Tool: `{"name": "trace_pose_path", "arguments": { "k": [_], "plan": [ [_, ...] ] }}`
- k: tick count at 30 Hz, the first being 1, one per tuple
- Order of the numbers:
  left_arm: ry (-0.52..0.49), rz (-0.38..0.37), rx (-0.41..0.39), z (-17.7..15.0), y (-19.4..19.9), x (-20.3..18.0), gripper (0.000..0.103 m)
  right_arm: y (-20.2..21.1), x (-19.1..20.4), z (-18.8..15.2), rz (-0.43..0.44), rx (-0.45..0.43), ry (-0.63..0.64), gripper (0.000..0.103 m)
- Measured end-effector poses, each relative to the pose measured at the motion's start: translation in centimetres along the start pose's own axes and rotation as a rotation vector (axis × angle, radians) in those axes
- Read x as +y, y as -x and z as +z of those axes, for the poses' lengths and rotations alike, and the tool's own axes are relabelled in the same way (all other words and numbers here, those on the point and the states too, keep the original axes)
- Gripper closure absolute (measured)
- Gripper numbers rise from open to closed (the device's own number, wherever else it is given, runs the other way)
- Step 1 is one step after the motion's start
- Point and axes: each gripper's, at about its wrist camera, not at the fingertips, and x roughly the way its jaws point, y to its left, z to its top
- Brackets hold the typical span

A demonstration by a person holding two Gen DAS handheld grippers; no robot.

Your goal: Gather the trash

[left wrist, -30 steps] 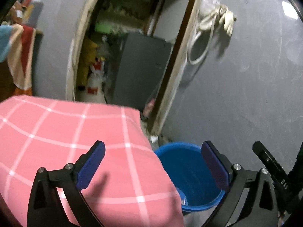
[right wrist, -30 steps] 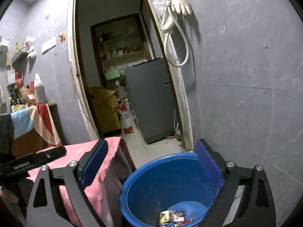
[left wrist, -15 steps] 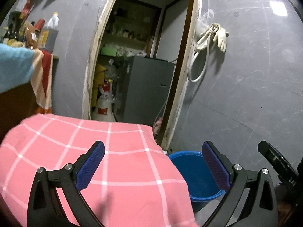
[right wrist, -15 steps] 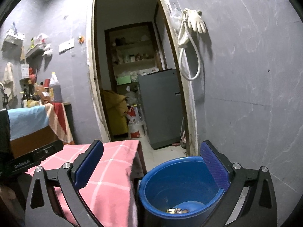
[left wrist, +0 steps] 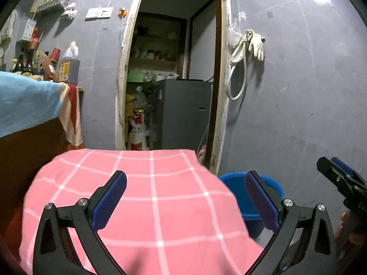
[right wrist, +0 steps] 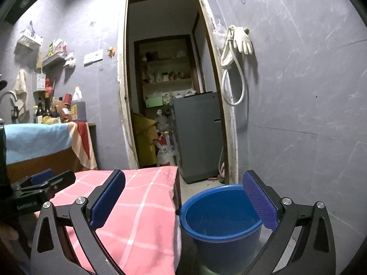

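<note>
Left wrist: your left gripper (left wrist: pixel 183 202) hangs with fingers wide apart and empty over the pink checked cloth (left wrist: pixel 146 206); the blue bucket (left wrist: pixel 252 197) sits lower right.

Right wrist: your right gripper (right wrist: pixel 183 202), also spread and empty, is nearer the bucket (right wrist: pixel 220 224). No trash shows.

The right gripper (right wrist: pixel 183 202) hangs wide apart, gripping nothing. At five o'clock sits a blue bucket (right wrist: pixel 220 226), just beside the pink checked cloth (right wrist: pixel 142 215) at seven o'clock.
</note>
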Motion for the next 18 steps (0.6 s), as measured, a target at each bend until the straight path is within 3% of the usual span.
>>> {"name": "trace_pose_path", "arguments": {
  "k": [18],
  "plan": [
    [-0.008, 0.105, -0.009, -5.3, 5.2, 1.1, 0.002, 3.3, 2.9, -3.6, 0.017, 0.023, 0.031, 0.000]
  ]
}}
